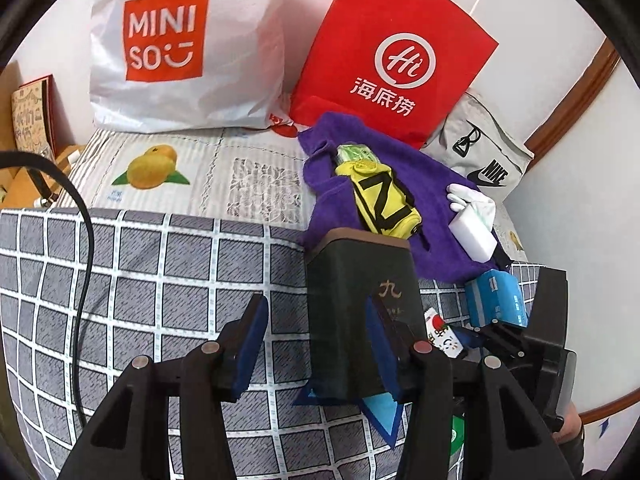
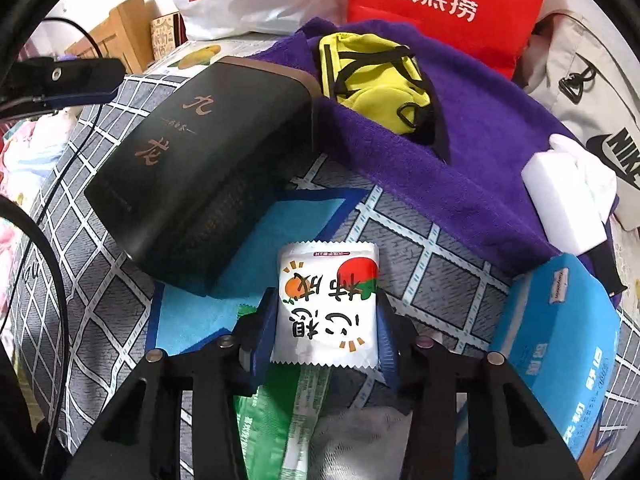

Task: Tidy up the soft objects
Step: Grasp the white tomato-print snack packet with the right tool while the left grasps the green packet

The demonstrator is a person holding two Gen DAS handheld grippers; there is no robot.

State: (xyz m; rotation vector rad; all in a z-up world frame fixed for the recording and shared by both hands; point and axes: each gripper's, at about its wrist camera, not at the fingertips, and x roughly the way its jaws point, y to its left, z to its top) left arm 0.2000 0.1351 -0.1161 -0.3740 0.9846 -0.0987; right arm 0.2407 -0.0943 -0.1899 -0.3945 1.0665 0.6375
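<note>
R gripper (image 2: 326, 330) is closed on a small white snack packet (image 2: 328, 308) w/ orange + red fruit print, blue pads pressed to both its sides. L gripper (image 1: 316, 340) is wide open, holding nothing; its R finger overlaps the black box (image 1: 362, 312) w/ gold characters in view, contact unclear.

Around: black box sits partly on a blue cloth (image 2: 256, 232), just beside the packet. Behind it a purple towel (image 2: 420, 168) carries a yellow pouch w/ black straps (image 2: 376, 80), a green packet (image 1: 356, 154) and a white sponge block (image 2: 560, 208) w/ white glove (image 1: 470, 196). Blue tissue pack (image 2: 556, 340) lies R of the packet. Green wrapper (image 2: 280, 412) under R gripper.

Surface: bed w/ grey checked sheet (image 1: 160, 280), fruit-print mat (image 1: 180, 172) further back. At the white wall: MINISO bag (image 1: 180, 40), red Haidilao bag (image 1: 394, 56), grey Nike bag (image 1: 484, 152).
</note>
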